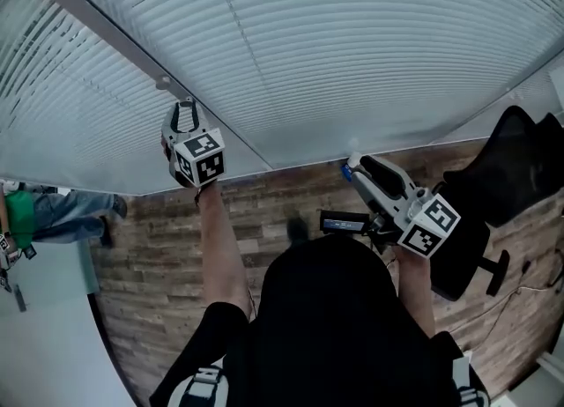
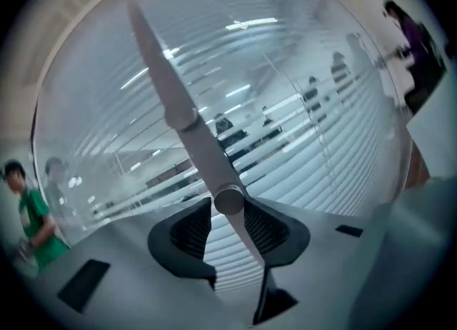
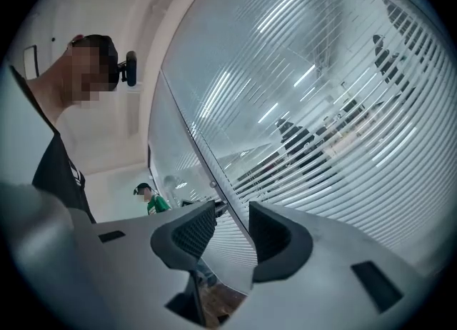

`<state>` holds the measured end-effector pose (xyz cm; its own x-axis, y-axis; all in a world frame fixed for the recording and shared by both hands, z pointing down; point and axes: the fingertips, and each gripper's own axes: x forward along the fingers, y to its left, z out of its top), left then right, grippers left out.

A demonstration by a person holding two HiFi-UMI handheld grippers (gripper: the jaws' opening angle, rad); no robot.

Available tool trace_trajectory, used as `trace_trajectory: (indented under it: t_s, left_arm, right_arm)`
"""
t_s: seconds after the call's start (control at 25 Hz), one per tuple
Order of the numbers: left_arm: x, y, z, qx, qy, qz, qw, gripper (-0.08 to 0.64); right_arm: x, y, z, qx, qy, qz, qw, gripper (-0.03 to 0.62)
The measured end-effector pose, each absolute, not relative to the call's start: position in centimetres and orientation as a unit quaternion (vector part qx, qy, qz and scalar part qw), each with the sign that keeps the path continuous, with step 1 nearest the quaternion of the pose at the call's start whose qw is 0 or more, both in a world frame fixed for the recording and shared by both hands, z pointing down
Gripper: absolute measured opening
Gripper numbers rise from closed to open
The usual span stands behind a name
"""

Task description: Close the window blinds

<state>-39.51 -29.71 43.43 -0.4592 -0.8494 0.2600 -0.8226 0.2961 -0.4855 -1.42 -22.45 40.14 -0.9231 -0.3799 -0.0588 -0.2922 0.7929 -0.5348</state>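
Across the top of the head view, 10 to 2 o'clock, I see the blinds (image 1: 352, 44) filling the glass wall. Slats run sideways. Gripper views show gaps between slats, with an office and people visible through them. Wood-plank floor (image 1: 176, 247) sits below the blinds, from 9 to 3 o'clock. Black chair (image 1: 511, 167) at 3 o'clock, near the blinds' lower edge. Bystander in green top (image 1: 35, 216) at 9 o'clock, well apart from me.

My left gripper (image 1: 185, 113) is raised at 11 o'clock, up against the blinds beside a slanted frame bar (image 1: 88, 13). Left gripper view: jaws clamped on the wand (image 2: 193, 136). Its round end cap sits right between the pads, and the wand runs from there toward 11 o'clock across the slats.

My right gripper (image 1: 352, 167) is at 2 o'clock from centre, low, just beside the blinds' bottom edge. Right gripper view: jaws apart, nothing between them, only slats and a thin frame line behind the gap.
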Motion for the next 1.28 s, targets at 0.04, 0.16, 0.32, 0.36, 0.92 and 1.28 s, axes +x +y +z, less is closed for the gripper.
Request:
trace_trajectory:
  t_s: [0.04, 0.16, 0.32, 0.36, 0.92, 1.28]
  left_arm:
    - [-39.5, -29.5, 43.3, -0.534, 0.813, -0.230, -0.006, 0.142]
    - [-39.6, -29.5, 42.6, -0.558, 0.818, -0.125, -0.063, 0.156]
    - [-39.8, -30.0, 42.6, -0.549, 0.815, -0.181, -0.033, 0.139]
    - [-39.8, -30.1, 42.7, -0.538, 0.814, -0.218, -0.011, 0.138]
    - [-38.9, -29.8, 43.3, -0.541, 0.814, -0.214, -0.012, 0.181]
    - [-39.9, -29.8, 43.6, -0.551, 0.822, -0.121, -0.080, 0.140]
  right_arm:
    - [-1.4, -22.5, 40.2, -0.178, 0.943, -0.268, 0.082, 0.151]
    - [-1.3, -22.5, 40.2, -0.182, 0.942, -0.268, 0.082, 0.150]
    - [-1.3, -22.6, 40.2, -0.184, 0.942, -0.269, 0.081, 0.150]
    - [-1.2, -22.5, 40.2, -0.184, 0.942, -0.269, 0.081, 0.151]
    - [-1.2, -22.5, 40.6, -0.182, 0.943, -0.267, 0.082, 0.151]
    - [-1.0, -22.5, 41.0, -0.187, 0.942, -0.268, 0.081, 0.150]
